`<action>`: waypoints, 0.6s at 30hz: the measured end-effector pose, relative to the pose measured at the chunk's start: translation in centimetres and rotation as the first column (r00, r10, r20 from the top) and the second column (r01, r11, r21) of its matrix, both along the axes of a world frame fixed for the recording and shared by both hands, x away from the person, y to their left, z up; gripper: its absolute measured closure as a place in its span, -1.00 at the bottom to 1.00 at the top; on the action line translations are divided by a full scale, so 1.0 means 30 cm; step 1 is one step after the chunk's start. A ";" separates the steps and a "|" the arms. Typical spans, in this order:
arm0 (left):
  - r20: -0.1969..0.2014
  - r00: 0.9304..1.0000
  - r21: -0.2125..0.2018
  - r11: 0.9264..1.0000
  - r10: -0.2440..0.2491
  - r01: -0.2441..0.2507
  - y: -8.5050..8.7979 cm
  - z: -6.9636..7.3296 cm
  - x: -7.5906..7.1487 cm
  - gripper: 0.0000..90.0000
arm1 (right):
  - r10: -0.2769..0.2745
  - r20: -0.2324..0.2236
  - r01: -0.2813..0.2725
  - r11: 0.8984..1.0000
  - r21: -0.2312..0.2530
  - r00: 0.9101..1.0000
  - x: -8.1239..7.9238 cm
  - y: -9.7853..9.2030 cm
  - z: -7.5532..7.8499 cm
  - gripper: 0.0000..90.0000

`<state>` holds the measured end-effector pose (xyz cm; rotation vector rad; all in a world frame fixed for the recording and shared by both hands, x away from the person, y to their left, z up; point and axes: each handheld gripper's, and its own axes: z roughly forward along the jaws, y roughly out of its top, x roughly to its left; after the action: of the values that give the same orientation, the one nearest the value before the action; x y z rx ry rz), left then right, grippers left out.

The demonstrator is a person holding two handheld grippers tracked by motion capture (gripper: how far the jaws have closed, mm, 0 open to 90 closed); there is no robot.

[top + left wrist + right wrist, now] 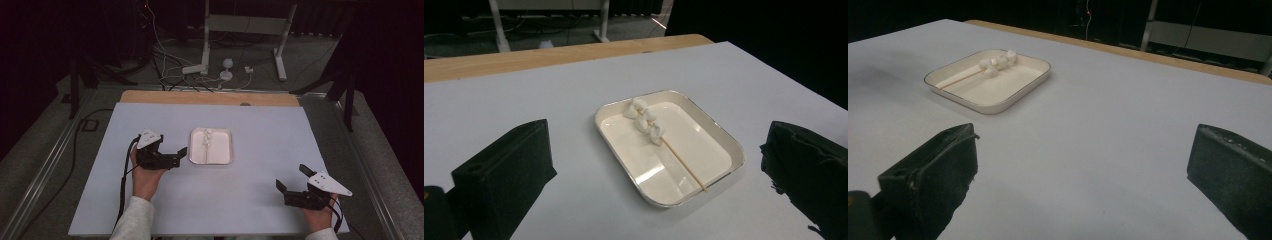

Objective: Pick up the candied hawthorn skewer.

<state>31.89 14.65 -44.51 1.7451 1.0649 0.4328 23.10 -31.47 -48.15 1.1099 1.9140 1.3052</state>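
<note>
Glossy tray (719, 135), wooden skewer (684, 162), matt tabletop (574, 80)

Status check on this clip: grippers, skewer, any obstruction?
Left gripper open beside tray. Right gripper open, well clear. Marshmallow skewer lies in tray, untouched. Nothing in the way.

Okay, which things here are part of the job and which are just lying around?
Part of the job:
- skewer with white marshmallows on it
- tray that holds it
- left gripper, open beside the tray
- right gripper, open, farther off

Just lying about:
- cables on the floor beyond the table
- white stand back there
</note>
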 end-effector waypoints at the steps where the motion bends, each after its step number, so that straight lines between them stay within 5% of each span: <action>1: -0.003 1.000 0.001 1.000 -0.002 0.002 -0.005 -0.002 0.003 -0.98 | 0.000 0.000 0.000 1.000 0.000 1.000 0.000 0.000 0.000 -1.00; 18: -0.036 0.999 0.028 0.999 -0.028 0.029 -0.097 -0.052 0.060 -0.98 | 0.005 -0.003 -0.005 1.000 -0.003 1.000 0.002 0.001 -0.002 -1.00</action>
<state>33.70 11.73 -46.06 1.7973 1.0618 0.4025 23.15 -31.45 -48.20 1.1073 1.9209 1.3036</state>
